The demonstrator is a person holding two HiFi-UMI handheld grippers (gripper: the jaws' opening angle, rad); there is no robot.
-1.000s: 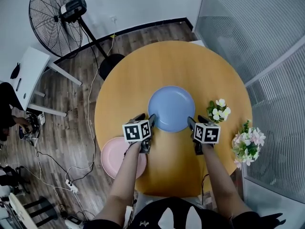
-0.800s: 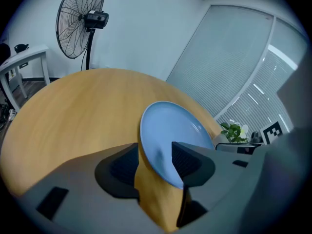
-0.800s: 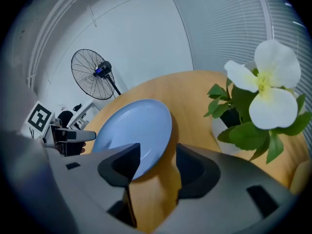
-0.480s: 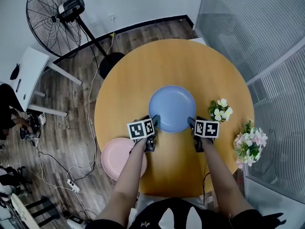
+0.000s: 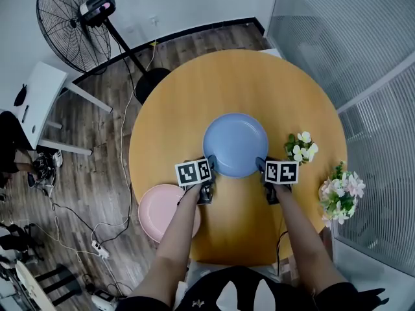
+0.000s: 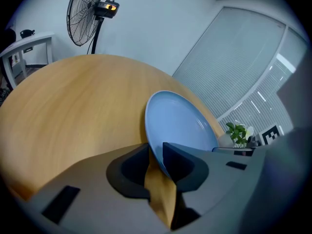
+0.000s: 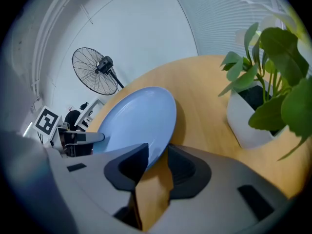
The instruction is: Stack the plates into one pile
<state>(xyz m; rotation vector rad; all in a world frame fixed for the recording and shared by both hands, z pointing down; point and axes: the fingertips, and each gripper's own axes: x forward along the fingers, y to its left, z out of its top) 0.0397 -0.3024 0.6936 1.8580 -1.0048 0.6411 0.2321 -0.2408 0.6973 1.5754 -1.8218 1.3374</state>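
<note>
Both tools have sunk closer to the table (image 5: 194,102) than they were a second ago, and their jaws have just been closing on the blue plate (image 5: 235,144), which has kept its place near the middle of the round wooden top. The left tool (image 5: 209,165) sits at the plate's near-left edge; in the left gripper view the left tool (image 6: 156,152) has narrowed until the rim of the blue plate (image 6: 180,123) is pinched between its two dark jaws, with a strip of table showing below the rim. The right tool (image 5: 262,166) sits at the near-right edge, and in the right gripper view the right tool (image 7: 157,155) likewise stands narrow, with the rim of the blue plate (image 7: 136,118) caught between its jaws. Each tool's marker cube faces up toward the head camera. The pink plate (image 5: 162,211) lies apart from the blue one, at the table's near-left edge beside the person's left forearm. A small potted plant (image 5: 299,149) with white flowers stands just right of the blue plate, and a bunch of pink flowers (image 5: 338,193) stands nearer the table's right edge. A standing fan (image 5: 68,24) is on the wooden floor beyond the table's far left.
</note>
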